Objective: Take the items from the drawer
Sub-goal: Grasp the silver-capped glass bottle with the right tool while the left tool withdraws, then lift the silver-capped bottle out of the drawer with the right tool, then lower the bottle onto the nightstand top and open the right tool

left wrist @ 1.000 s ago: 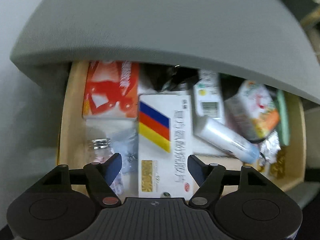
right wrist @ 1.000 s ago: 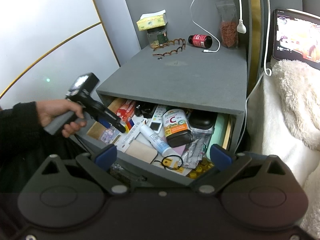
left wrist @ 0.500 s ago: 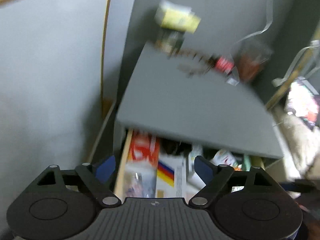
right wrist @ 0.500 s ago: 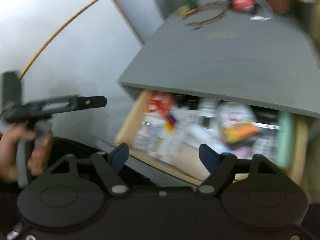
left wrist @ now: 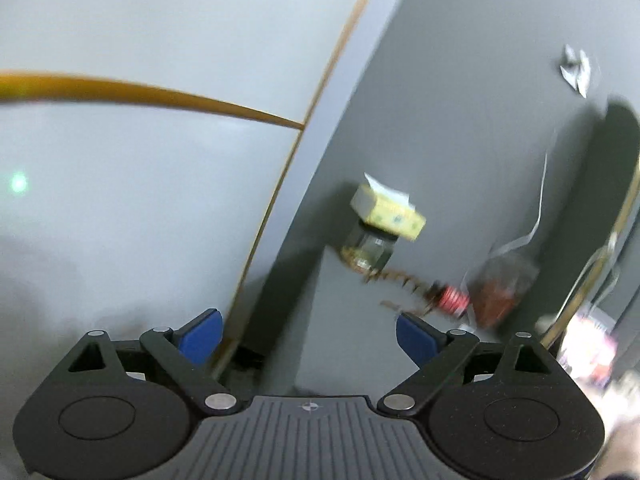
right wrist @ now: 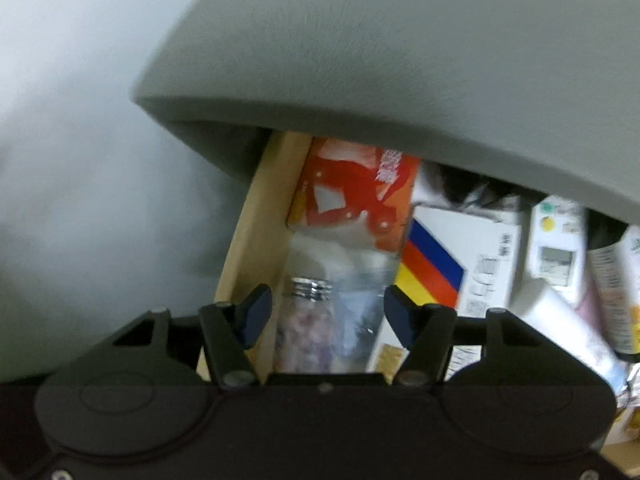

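Observation:
The open drawer (right wrist: 248,264) under the grey cabinet top (right wrist: 400,60) is full of items. My right gripper (right wrist: 326,314) points down into its left end. Its jaws are closing around a small clear bottle (right wrist: 306,320) with a silver threaded neck and pinkish contents. The blue pads (right wrist: 256,312) stand a little off the bottle on each side. Beyond it lie a red box (right wrist: 352,196) and a white box with blue, red and yellow stripes (right wrist: 460,264). My left gripper (left wrist: 308,336) is open and empty, raised above the cabinet and facing the wall.
More boxes and a white tube (right wrist: 560,320) crowd the drawer's right part. On the cabinet top, at the back, are a yellow tissue box (left wrist: 388,212) on a jar (left wrist: 370,248), a red-labelled bottle (left wrist: 452,300) and a bag (left wrist: 500,292). White cables hang down the wall.
My left gripper rose out of the drawer, tipped up toward the wall and opened wider. My right gripper swung down to the drawer's left end and its jaws narrowed around the bottle.

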The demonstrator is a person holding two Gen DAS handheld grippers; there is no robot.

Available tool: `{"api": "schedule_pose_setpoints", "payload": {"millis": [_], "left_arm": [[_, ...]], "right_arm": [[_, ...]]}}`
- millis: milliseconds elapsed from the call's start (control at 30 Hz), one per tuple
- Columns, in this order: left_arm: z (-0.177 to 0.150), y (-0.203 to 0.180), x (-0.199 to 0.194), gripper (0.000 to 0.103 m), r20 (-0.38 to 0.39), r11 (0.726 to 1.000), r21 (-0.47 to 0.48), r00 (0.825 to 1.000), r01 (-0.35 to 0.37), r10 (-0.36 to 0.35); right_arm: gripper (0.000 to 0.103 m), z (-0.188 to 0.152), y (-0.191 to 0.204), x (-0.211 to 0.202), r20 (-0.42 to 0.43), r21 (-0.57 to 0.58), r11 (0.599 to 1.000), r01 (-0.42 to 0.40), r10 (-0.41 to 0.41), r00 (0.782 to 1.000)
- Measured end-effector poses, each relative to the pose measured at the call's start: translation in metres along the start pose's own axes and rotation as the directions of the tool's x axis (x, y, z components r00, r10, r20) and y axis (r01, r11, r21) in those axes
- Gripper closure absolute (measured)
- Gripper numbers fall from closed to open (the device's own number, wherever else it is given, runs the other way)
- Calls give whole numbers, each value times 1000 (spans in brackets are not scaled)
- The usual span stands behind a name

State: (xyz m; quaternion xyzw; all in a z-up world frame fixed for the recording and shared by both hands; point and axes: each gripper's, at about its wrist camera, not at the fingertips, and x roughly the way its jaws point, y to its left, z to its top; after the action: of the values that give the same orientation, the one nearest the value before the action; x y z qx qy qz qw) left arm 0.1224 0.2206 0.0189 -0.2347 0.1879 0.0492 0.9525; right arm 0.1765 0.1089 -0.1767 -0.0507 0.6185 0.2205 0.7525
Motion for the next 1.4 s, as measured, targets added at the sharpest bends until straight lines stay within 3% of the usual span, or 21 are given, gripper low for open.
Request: {"api": "schedule_pose_setpoints", "payload": {"millis": [67,167,300,433,533,633,833,933,1000,1067,1233,1300,1333,1400], "left_arm": [[4,3,3,12,10,1000,-14,1000,-3,4],[6,5,9,12,6,1000,-25,1000,-5,5],[9,8,11,12,16,1000,-27,1000,-9,10],[9,10,11,12,16,999,-35,1000,-9,9],[10,9,10,12,19,999,-35,1000,-6,6],[9,8,11,12,21,1000,-31,1000,-7,7],[6,6,15,12,16,999,-34,1000,-4,5],[5,5,15,12,14,1000,-31,1000,-3,4],[4,5,14,12,13,1000,-28,1000,-2,2],[3,2,16,12,8,1000,-13,1000,-3,3],[2,0,17,12,11,1000,-3,1000,-6,6],[2,2,16,12,14,1000,-15,1000,-4,4],[2,3,16,12,16,1000,-18,1000,-4,4],[2,3,16,12,18,1000,-20,1000,-5,6]], "right_arm": [[48,4,7,11,-10,-18,999,31,-31,999],[69,8,11,18,-31,-32,999,39,-40,999],[71,-1,13,8,-23,-79,997,9,-11,1000],[71,-7,1,-17,37,-44,998,-45,47,998],[71,-23,-1,-54,150,-110,991,-73,89,985],[71,-43,2,-88,296,-233,972,-16,87,951],[71,-51,5,-143,404,-314,949,26,109,908],[71,-34,16,-196,466,-368,928,56,132,875],[71,-16,24,-217,520,-403,905,136,104,848],[71,6,25,-231,545,-420,888,189,80,834],[71,48,24,-205,541,-437,855,277,4,841],[66,57,20,-189,535,-432,859,274,0,845],[58,65,15,-178,535,-428,863,268,3,845],[29,64,8,-171,552,-410,869,277,-5,834]]}}
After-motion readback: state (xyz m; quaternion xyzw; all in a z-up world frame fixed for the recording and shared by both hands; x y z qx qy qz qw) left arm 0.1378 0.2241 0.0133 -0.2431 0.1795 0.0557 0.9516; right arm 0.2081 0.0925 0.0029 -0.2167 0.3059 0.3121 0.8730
